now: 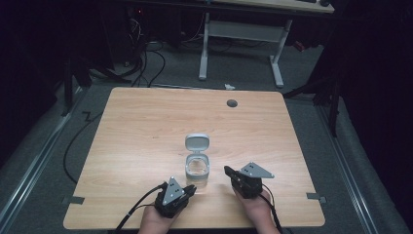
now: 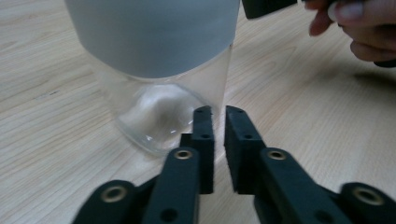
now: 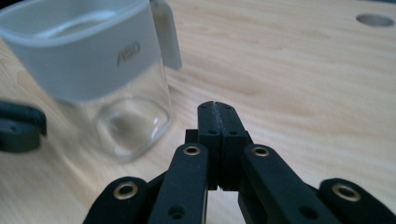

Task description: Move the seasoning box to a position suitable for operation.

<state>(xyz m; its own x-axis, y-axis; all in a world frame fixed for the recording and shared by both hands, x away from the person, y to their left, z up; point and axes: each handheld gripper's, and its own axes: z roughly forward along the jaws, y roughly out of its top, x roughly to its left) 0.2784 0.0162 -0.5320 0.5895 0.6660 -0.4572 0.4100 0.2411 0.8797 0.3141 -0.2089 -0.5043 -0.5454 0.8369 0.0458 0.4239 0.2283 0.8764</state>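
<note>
A clear square jar (image 1: 197, 171) with a grey collar stands upright near the front middle of the wooden counter (image 1: 141, 126), and its grey flip lid (image 1: 197, 142) is thrown back, standing open on the far side. The left claw (image 1: 191, 189) sits just beside the jar's near left corner, and in the left gripper view (image 2: 215, 123) its jaws are all but together, a thin slit between them and nothing caught inside, the tips right up against the glass base (image 2: 154, 116). The right claw (image 1: 228, 170) hangs just off the jar's right side, a small gap showing between them; in the right gripper view (image 3: 217, 114) its jaws are clenched flat against each other, empty. That view also shows the jar (image 3: 100, 70) to the left, with lettering on the grey collar too small to read.
</note>
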